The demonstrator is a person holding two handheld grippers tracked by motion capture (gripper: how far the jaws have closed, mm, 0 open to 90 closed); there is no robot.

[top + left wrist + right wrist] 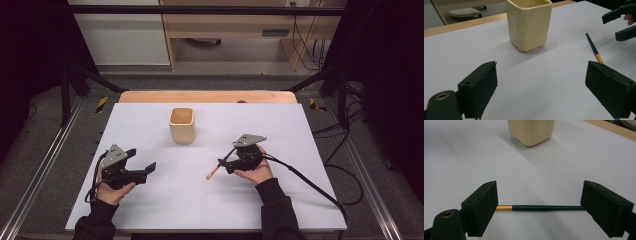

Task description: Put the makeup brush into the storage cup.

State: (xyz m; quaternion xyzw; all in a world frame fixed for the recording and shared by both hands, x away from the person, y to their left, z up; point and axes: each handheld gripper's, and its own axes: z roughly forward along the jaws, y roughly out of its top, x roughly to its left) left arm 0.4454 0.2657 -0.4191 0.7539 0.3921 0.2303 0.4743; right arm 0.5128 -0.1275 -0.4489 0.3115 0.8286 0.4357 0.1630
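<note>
A thin pencil-like stick with a dark shaft, a gold band and a pale tip lies flat on the white table, right of centre. My right gripper hovers low over it, open. In the right gripper view the stick runs crosswise from one jaw to the other, and its ends pass behind them. A cream square cup stands upright at the middle back. My left gripper rests at the left, open with nothing between its pads, and points toward the cup and the stick.
The wooden edge of a desk shows beyond the white table's far side. Bare white surface lies between the two grippers and along the front. A cable trails from the right gripper to the front right. The right gripper shows at the far right of the left gripper view.
</note>
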